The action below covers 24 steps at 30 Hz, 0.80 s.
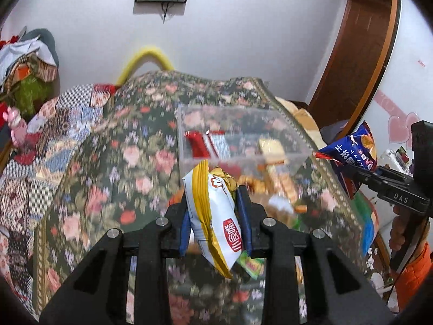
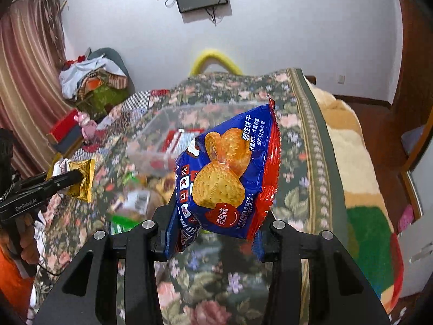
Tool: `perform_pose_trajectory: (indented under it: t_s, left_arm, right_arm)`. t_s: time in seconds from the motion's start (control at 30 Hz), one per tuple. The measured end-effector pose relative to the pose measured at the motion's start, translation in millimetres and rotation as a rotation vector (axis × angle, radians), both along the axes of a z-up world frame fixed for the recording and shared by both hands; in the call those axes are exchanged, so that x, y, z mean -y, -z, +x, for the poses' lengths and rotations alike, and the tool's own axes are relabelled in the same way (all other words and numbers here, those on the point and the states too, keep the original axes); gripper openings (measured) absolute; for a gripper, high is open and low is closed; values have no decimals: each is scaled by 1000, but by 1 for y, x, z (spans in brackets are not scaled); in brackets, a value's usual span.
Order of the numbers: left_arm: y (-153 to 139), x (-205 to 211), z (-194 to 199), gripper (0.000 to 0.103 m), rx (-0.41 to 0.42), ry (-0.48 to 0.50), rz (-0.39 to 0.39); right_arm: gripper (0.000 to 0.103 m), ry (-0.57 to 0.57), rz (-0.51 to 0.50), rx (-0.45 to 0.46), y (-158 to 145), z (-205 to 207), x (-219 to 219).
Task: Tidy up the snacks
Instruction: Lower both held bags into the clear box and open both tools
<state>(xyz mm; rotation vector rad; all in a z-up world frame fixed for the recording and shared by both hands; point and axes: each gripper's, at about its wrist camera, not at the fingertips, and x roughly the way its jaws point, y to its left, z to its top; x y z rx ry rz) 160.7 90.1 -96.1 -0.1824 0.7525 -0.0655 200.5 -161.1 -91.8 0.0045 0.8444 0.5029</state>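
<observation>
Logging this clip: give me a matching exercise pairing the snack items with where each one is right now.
Things:
1. white and gold snack packet
2. blue and red biscuit packet
3. red wrapped snack

Places:
A. inside the clear plastic box
B. in the left hand-held gripper
C. in the right hand-held gripper

Pairs: 1-B, 2-C, 3-A

My left gripper: matte black frame with triangular cut-outs, four round silver screw heads, blue pads lining the jaws. My right gripper: same black frame, same four silver screws. Side bodies lettered "DAS" and "GenRobot.AI" in white. Bare-skinned hands; orange sleeve; thin black cable.
</observation>
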Motion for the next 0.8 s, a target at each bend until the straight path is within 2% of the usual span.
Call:
perform_pose_trajectory:
  t_s: [0.4, 0.8]
  left_arm:
    - [-12, 5, 65, 31, 36, 6, 18]
    - [1, 9, 132, 31, 9, 20, 41]
  right_arm:
    - [40, -25, 18, 36, -4, 35, -28]
    - [40, -44, -15, -9, 18, 86, -64]
